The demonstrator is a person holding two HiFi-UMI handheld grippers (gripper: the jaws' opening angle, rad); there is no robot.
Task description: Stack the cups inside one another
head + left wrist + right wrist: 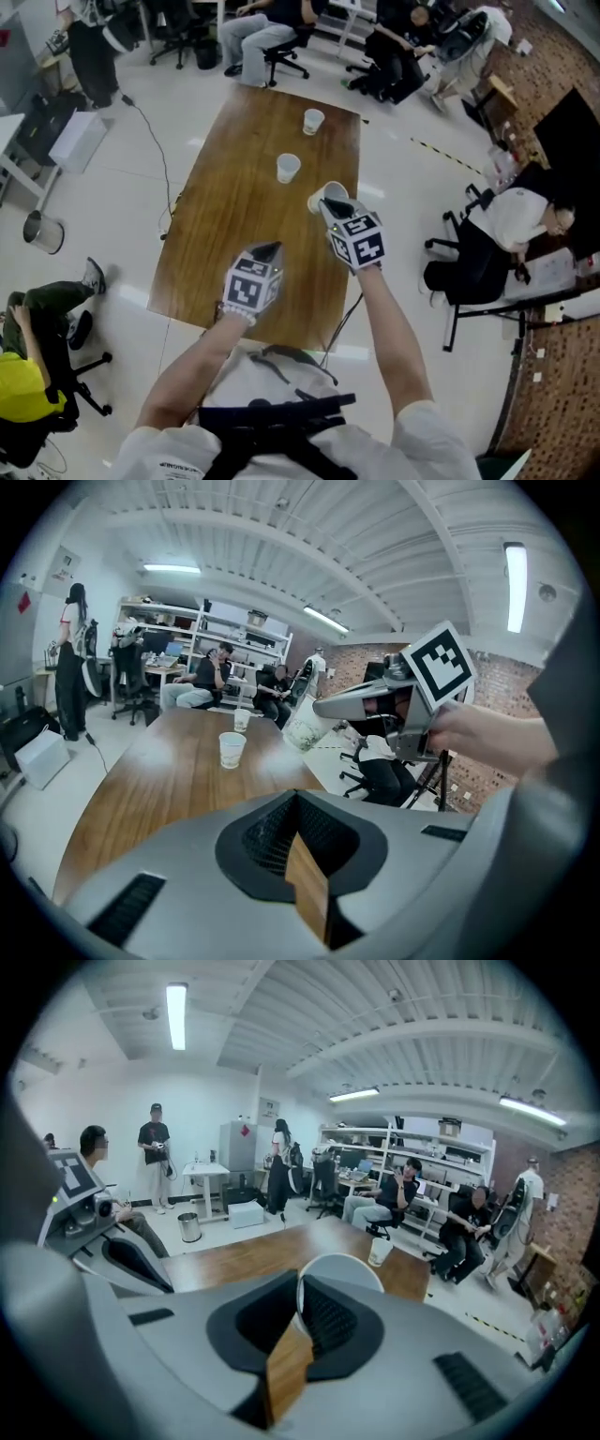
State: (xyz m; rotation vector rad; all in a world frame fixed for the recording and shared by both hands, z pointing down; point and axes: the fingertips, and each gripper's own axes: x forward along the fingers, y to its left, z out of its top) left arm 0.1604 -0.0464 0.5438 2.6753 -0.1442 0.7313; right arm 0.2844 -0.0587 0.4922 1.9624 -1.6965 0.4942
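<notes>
Two white paper cups stand upright on the long wooden table (230, 239): a far cup (313, 120) and a middle cup (288, 168). My right gripper (330, 205) is shut on the rim of a third white cup (327, 195), held tilted above the table's right edge, just right of the middle cup. In the right gripper view the held cup (337, 1274) has its wall pinched between the jaws of the right gripper (300, 1290). My left gripper (270, 247) hangs over the near table, shut and empty. From the left gripper (298, 801) I see the middle cup (231, 750) and held cup (305, 731).
Office chairs and seated people ring the table's far end and right side. A cable (159, 155) runs over the floor on the left, near a waste bin (43, 232). A black chair (464, 272) stands close to the table's right edge.
</notes>
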